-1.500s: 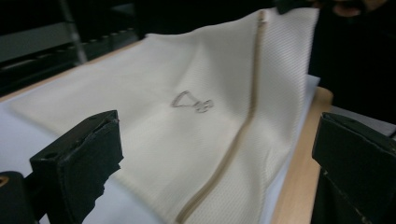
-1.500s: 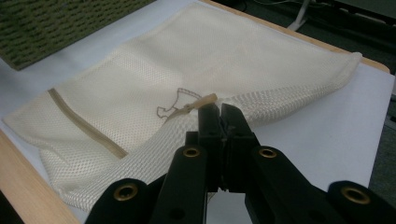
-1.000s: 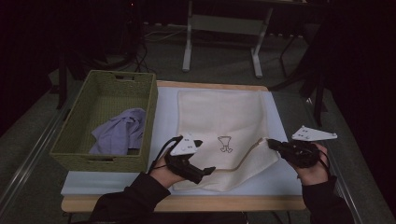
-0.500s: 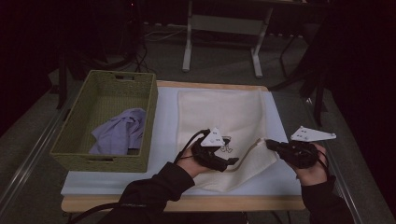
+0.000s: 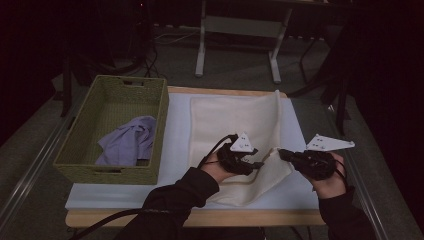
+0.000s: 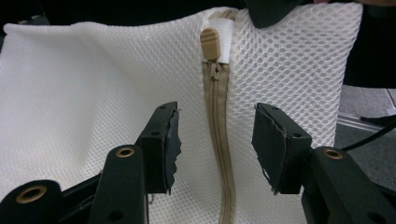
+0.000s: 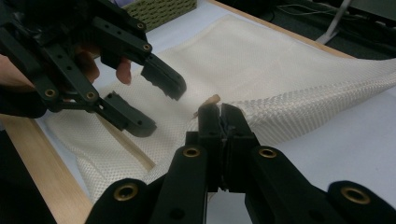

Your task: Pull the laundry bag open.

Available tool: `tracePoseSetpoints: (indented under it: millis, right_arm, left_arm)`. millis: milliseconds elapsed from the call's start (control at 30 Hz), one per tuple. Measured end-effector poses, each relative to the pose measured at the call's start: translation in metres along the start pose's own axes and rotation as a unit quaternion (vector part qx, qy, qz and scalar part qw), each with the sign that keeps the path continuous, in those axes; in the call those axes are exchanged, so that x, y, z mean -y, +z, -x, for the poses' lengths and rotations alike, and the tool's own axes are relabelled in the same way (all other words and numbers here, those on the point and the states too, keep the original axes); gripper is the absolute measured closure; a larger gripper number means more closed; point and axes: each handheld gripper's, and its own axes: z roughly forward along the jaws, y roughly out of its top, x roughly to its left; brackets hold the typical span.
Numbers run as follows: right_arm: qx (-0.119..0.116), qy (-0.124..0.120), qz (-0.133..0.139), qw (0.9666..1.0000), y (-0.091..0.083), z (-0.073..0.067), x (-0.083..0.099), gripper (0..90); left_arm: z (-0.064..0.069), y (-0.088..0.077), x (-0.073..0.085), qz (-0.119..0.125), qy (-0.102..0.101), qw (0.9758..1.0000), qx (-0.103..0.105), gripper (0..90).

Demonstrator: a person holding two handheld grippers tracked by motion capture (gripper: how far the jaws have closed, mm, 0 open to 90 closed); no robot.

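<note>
Between the two grippers, on the white table mat [image 5: 177, 145]: cream mesh laundry bag [image 5: 227, 117], lying flat except for its near right edge. Right gripper [image 7: 219, 109] has its jaws pressed together on that edge, just beside the tan zipper pull [image 6: 209, 37], lifting the mesh into a low ridge. Left gripper [image 6: 215, 140] faces it closely; jaws apart, having just been closing, with the beige zipper [image 6: 217, 140] running between the pads [image 6: 170, 140] and untouched by them. Zipper pull sits beyond the left jaws' tips, toward the right gripper. Farther left of the left gripper, well apart: green woven basket [image 5: 155, 107] holding a crumpled lavender cloth [image 5: 127, 145]. Wooden table edge [image 5: 200, 218] lies nearest the person's sleeves.
</note>
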Motion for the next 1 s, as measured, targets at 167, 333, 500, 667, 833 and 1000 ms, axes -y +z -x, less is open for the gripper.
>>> tracePoseSetpoints:
  millis: [167, 333, 500, 667, 833, 1000]
  right_arm:
    - [-0.006, -0.004, 0.002, 1.0000, 0.002, -0.005, -0.002, 87.9]
    - [-0.009, -0.004, 0.002, 1.0000, 0.003, -0.005, -0.001, 88.0]
    - [-0.012, -0.006, 0.000, 0.9999, 0.004, -0.007, 0.000, 88.0]
    - [-0.017, -0.009, -0.002, 0.9998, 0.005, -0.010, 0.002, 88.0]
    - [-0.019, -0.007, -0.003, 0.9998, 0.007, -0.010, 0.004, 88.0]
    - [-0.019, -0.005, -0.005, 0.9998, 0.008, -0.009, 0.006, 88.0]
  left_arm:
    - [-0.001, 0.001, 0.002, 0.005, -0.002, 1.0000, 0.003, 50.4]
    - [-0.003, -0.002, -0.004, 0.024, -0.004, 0.9997, 0.010, 51.1]
    - [-0.009, -0.005, -0.014, 0.037, -0.006, 0.9992, 0.011, 55.6]
    - [-0.013, 0.002, -0.022, 0.012, -0.008, 0.9979, 0.063, 55.5]
    - [-0.013, 0.011, -0.018, -0.011, -0.003, 0.9974, 0.072, 59.0]
    - [-0.011, 0.012, -0.016, -0.016, 0.002, 0.9975, 0.069, 67.8]
